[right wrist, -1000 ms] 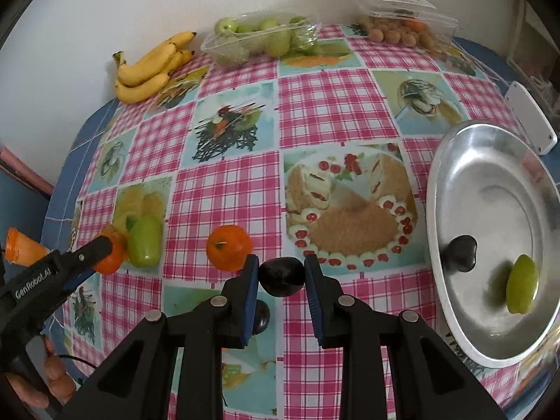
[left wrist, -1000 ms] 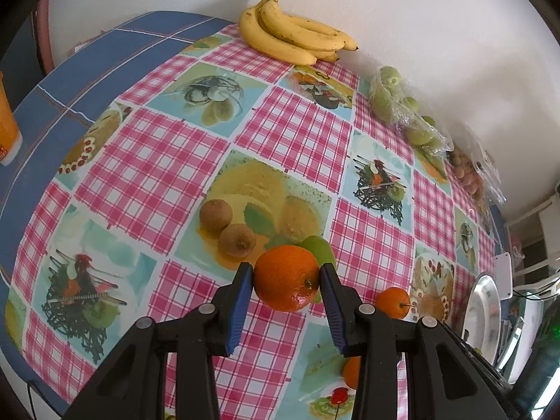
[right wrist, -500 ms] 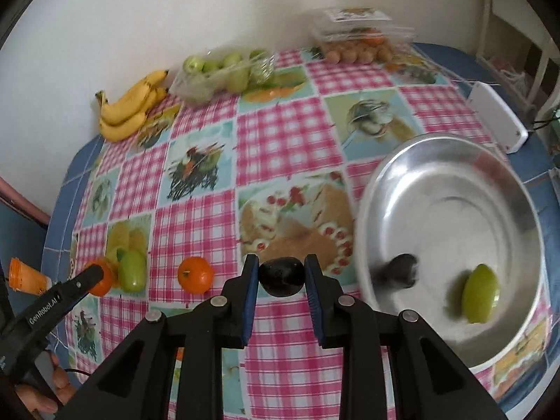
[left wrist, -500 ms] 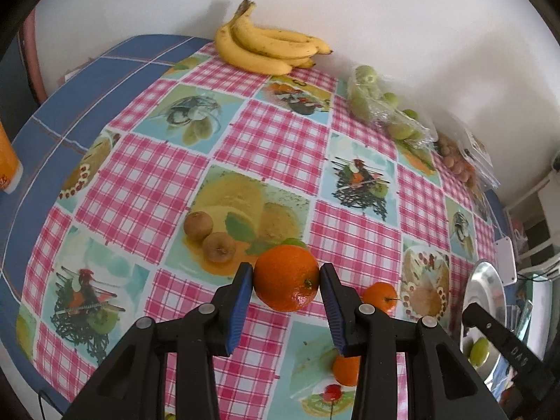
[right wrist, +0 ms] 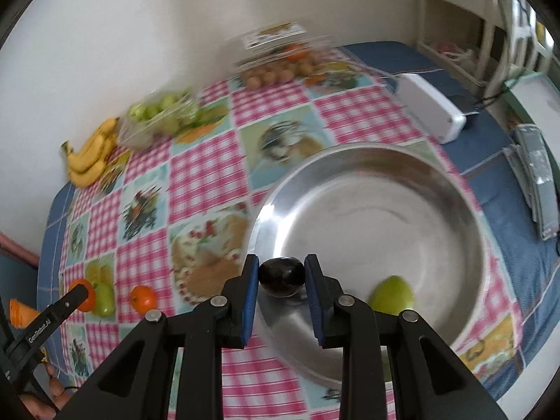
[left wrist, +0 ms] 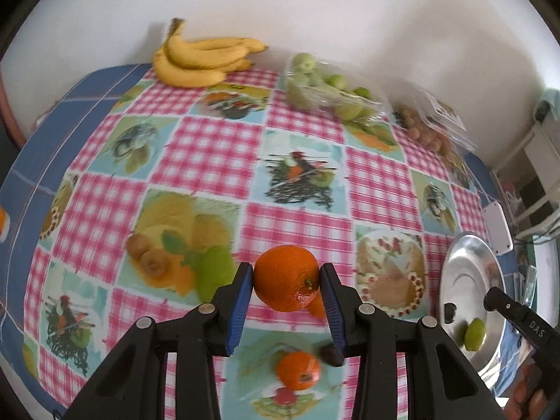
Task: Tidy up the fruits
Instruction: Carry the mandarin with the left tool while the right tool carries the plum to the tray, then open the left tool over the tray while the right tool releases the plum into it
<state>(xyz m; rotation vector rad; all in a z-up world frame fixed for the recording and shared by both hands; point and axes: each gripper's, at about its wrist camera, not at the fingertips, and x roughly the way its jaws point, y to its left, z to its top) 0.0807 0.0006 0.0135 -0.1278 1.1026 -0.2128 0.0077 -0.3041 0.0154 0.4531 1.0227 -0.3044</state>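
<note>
Fruit sorting under way. Left gripper [left wrist: 286, 281] clamps orange [left wrist: 286, 277], held above checked tablecloth [left wrist: 213, 147]. Right gripper [right wrist: 282, 277] clamps dark plum [right wrist: 281, 275] over near rim of metal bowl [right wrist: 451, 189]. Bowl already holds green fruit [right wrist: 391, 295] — and another dark fruit [left wrist: 449, 311]. Left on cloth — small orange [left wrist: 298, 370], two kiwis [left wrist: 147, 254], green pear [left wrist: 214, 272]; bananas [left wrist: 203, 56] near wall.

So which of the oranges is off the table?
The big orange clamped in the left claw; the two smaller ones lie on the tablecloth.
</note>
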